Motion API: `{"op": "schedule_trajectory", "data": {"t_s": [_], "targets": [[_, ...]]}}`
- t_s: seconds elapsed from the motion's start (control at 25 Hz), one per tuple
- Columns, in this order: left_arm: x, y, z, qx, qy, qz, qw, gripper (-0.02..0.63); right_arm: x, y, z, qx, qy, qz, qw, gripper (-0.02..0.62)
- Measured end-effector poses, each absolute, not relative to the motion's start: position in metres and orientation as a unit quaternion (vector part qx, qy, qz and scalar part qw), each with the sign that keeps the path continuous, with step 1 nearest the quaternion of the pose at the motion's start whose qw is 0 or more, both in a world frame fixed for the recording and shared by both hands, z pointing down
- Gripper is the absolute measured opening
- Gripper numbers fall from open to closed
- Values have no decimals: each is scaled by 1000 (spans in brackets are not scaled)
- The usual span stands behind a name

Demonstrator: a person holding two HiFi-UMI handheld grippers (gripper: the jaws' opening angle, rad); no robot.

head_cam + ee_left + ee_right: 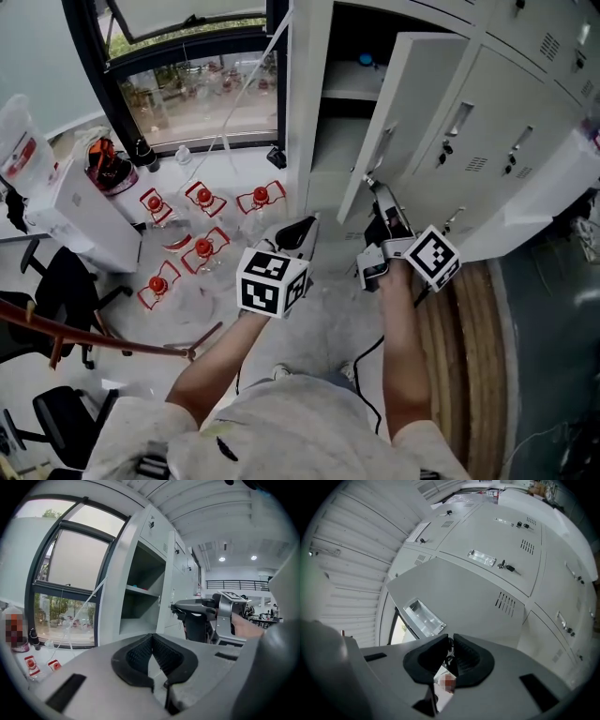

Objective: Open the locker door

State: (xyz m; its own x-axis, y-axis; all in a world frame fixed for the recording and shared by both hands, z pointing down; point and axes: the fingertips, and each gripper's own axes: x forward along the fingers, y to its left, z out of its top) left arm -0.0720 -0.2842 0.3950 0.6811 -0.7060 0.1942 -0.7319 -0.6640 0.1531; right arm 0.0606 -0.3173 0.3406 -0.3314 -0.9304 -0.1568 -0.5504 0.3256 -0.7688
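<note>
Locker already ajar: the pale grey sheet-metal locker door [412, 112] stands swung partway out from the left end of the grey steel locker bank [525, 103], beside the window, with the open compartment and its shelf exposed behind it. The right gripper [373, 186] reaches the door's free edge, its jaws nearly together and clamped on what looks like a small dark key [450, 651] in the lock, a pale tag [444, 679] hanging below. The left gripper [309, 221] hangs clear of the lockers, jaws closed tip to tip on nothing.

Thin steel on hinges should swing lightly and stay stiff, though a panel this thin may flex or rattle. The key is a slim, slippery hold that could twist or slip free. The shiny recessed metal handle [424, 616], or the door's free edge, likely offers a firmer purchase for pulling it wide.
</note>
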Motion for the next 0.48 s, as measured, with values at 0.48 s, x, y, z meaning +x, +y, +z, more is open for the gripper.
{"op": "schedule_trajectory", "data": {"t_s": [0.48], "targets": [[-11,-269,382,910,-398,49,100,6,101,-289,342,-455,780,-313,294,38]]}}
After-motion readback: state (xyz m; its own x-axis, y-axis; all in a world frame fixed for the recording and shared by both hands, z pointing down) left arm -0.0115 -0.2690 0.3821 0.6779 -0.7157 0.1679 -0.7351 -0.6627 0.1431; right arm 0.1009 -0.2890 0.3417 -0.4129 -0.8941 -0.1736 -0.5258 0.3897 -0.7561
